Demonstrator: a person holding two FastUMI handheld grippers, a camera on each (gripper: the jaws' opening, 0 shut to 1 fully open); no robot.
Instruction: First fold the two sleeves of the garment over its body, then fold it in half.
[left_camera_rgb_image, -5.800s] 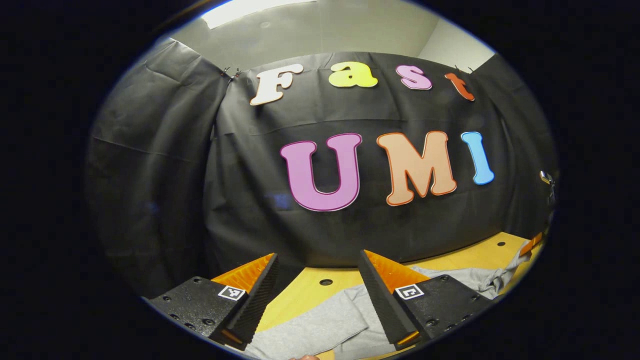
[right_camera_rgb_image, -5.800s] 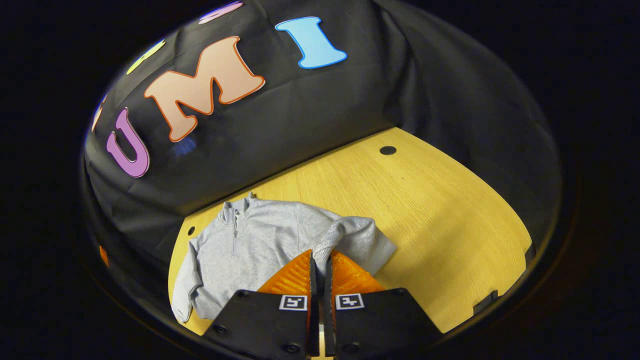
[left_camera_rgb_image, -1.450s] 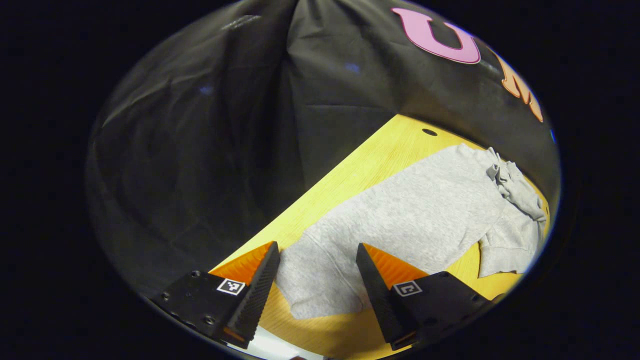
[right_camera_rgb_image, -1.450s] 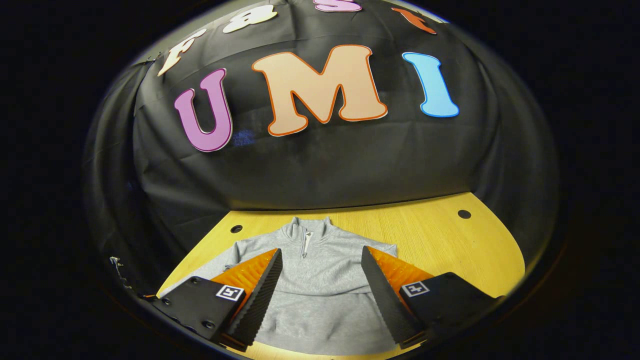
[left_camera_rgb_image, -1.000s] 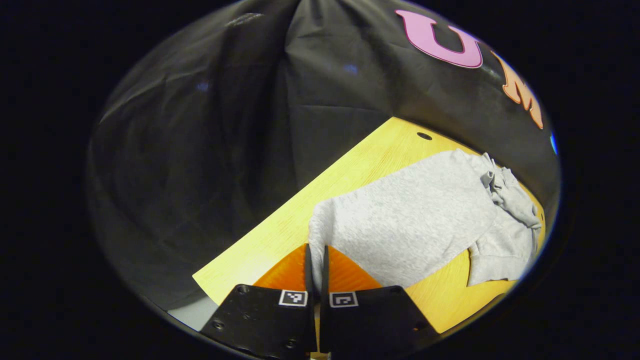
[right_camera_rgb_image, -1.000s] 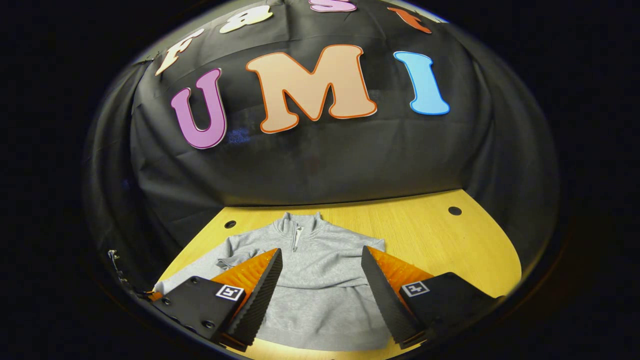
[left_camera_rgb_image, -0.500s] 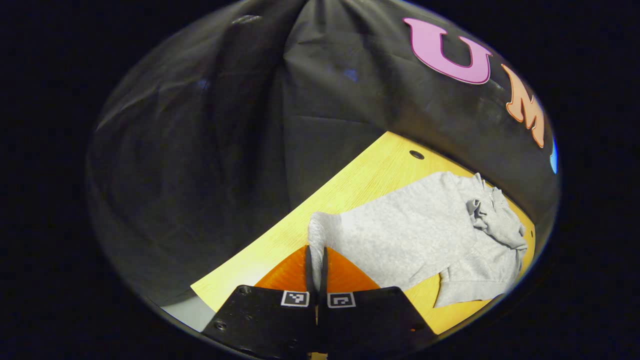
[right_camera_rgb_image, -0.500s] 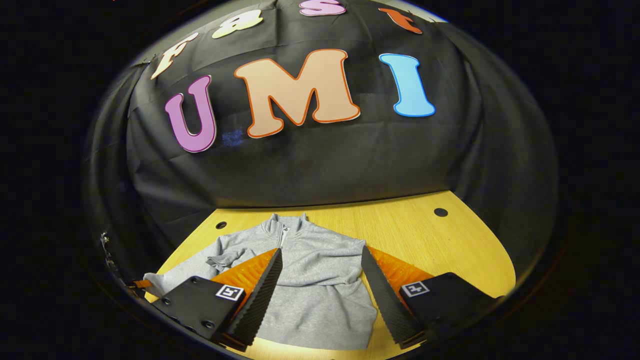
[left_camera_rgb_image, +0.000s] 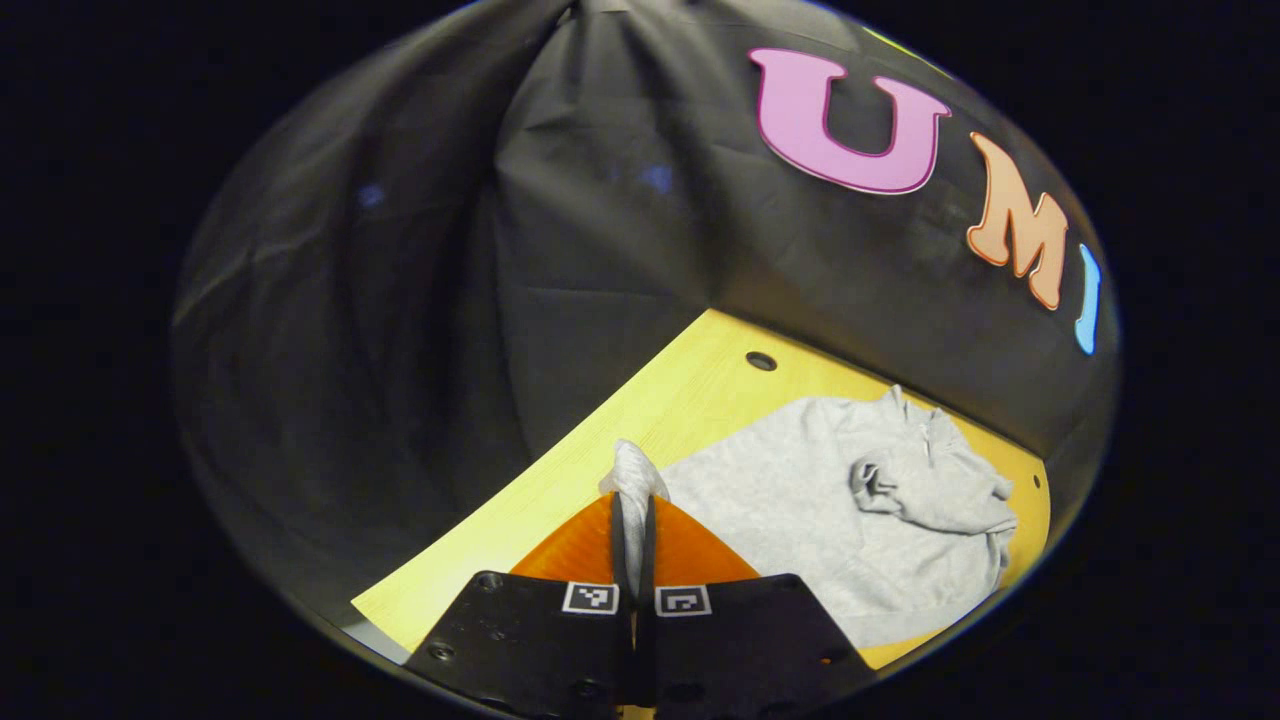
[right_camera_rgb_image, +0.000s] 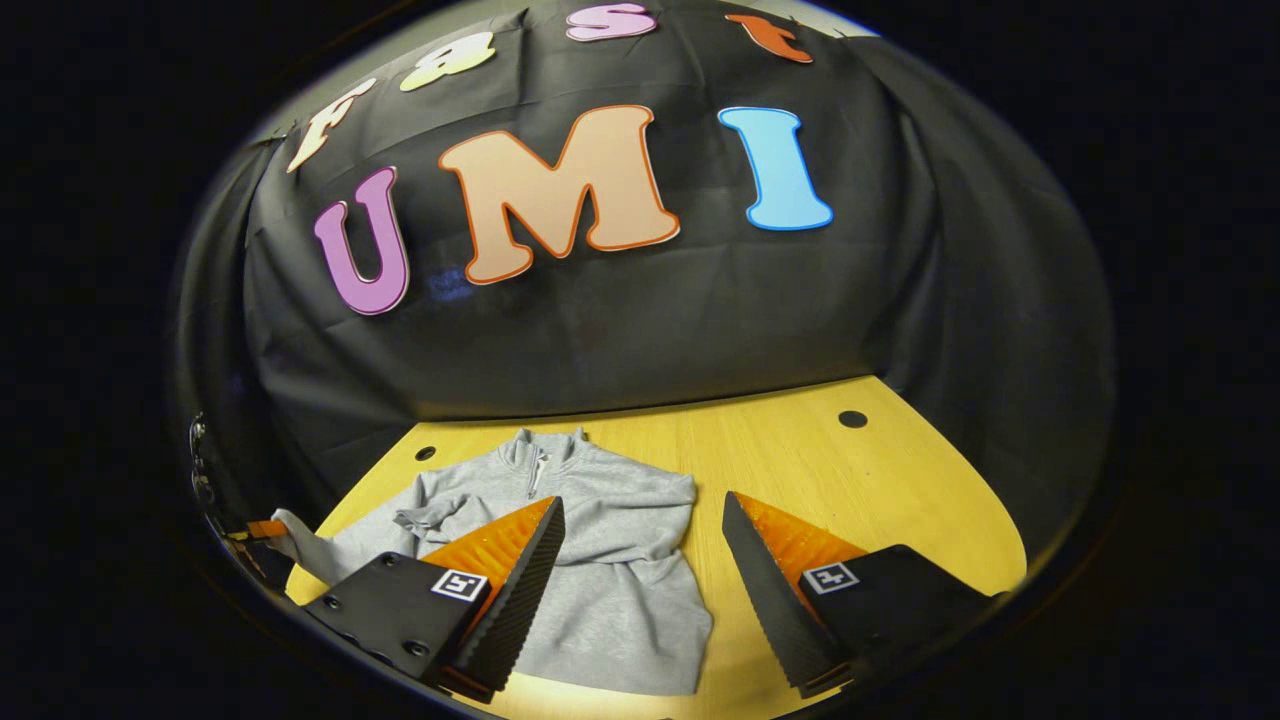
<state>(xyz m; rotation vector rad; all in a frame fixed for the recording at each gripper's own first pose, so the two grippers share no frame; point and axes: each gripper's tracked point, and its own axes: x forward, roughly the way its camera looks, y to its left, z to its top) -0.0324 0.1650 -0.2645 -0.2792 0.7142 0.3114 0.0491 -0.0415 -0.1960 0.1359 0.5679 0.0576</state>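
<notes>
While a grey pullover (right_camera_rgb_image: 600, 560) lies on the wooden table (right_camera_rgb_image: 850, 480), its right sleeve (left_camera_rgb_image: 930, 490) is already folded across the chest. The left gripper (left_camera_rgb_image: 632, 520) is clenched on the left sleeve's cuff (left_camera_rgb_image: 632, 478), lifted off the wood. The right gripper (right_camera_rgb_image: 640, 560) hovers released above the hem. Carrying the cuff low across the body should lay it flat. No containers are present.

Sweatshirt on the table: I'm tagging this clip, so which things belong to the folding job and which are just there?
Job:
- grey sweatshirt
- its sleeve, pinched in the left gripper
- right gripper, open above the sweatshirt

Just there:
- wooden table
- black cloth wall
</notes>
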